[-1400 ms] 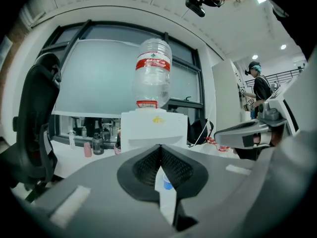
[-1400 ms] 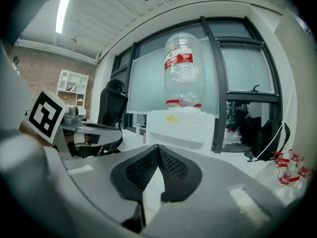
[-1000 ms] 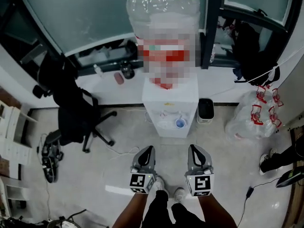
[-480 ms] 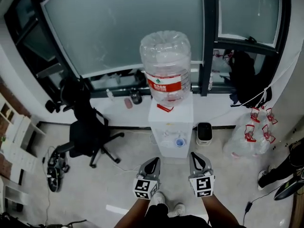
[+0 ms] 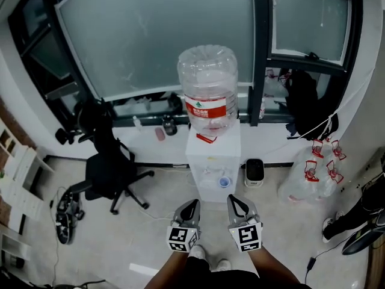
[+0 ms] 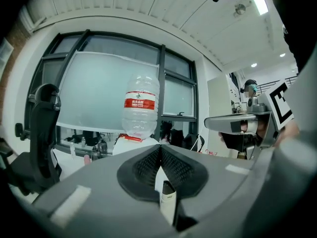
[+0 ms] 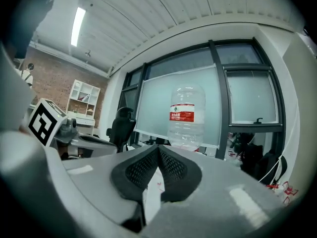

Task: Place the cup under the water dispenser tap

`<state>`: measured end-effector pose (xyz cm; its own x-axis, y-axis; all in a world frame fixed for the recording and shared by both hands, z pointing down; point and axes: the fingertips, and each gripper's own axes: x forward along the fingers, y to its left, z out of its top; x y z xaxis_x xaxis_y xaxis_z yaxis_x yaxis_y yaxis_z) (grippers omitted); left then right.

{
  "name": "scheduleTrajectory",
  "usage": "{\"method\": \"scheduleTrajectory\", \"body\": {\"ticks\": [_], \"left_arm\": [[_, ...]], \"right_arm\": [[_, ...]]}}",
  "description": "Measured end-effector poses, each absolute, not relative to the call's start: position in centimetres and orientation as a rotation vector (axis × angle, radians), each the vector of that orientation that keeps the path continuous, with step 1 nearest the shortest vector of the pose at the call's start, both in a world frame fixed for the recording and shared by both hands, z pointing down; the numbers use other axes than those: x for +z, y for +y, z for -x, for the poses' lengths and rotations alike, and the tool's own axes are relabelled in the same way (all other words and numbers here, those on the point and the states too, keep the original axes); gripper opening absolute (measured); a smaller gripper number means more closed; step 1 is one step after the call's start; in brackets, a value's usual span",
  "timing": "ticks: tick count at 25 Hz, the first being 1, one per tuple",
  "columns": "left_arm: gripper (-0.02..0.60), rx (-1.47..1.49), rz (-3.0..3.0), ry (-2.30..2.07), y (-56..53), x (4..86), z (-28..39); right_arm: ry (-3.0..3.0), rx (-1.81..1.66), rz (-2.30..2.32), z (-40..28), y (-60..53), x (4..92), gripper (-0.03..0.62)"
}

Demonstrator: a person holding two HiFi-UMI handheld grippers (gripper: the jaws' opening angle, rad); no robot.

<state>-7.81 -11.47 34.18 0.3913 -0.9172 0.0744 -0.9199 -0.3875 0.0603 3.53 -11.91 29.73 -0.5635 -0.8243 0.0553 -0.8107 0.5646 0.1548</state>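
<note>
A white water dispenser (image 5: 212, 156) with a clear bottle (image 5: 207, 84) on top stands against the window ledge. A small blue cup (image 5: 224, 182) sits in its tap recess. Both grippers hover side by side in front of the dispenser, short of it, pointing level at it. The left gripper (image 5: 192, 204) is shut with nothing in it, and its pads meet in the left gripper view (image 6: 160, 150). The right gripper (image 5: 233, 199) is shut and empty as well (image 7: 158, 150). In both gripper views the jaws hide the cup; only the bottle (image 6: 140, 105) (image 7: 185, 115) rises above them.
A black office chair (image 5: 107, 168) stands left of the dispenser. A small black bin (image 5: 254, 172) and a full plastic bag (image 5: 310, 173) sit to its right. Small bottles line the window ledge (image 5: 157, 131). Dark bags hang at the window (image 5: 302, 101). A person's shoes (image 5: 355, 224) show at far right.
Both grippers have risen and stayed shut, and the right one has drawn closer to the left. The head view has tilted up, so the dispenser sits lower and smaller.
</note>
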Motion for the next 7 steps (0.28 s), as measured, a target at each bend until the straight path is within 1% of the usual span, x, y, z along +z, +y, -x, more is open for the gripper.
{"method": "scheduleTrajectory", "body": {"ticks": [7], "left_arm": [[0.017, 0.047, -2.548, -1.695, -11.28, 34.07, 8.48]], "right_arm": [[-2.684, -0.085, -1.446, -3.78, -12.29, 29.9, 0.002]]}}
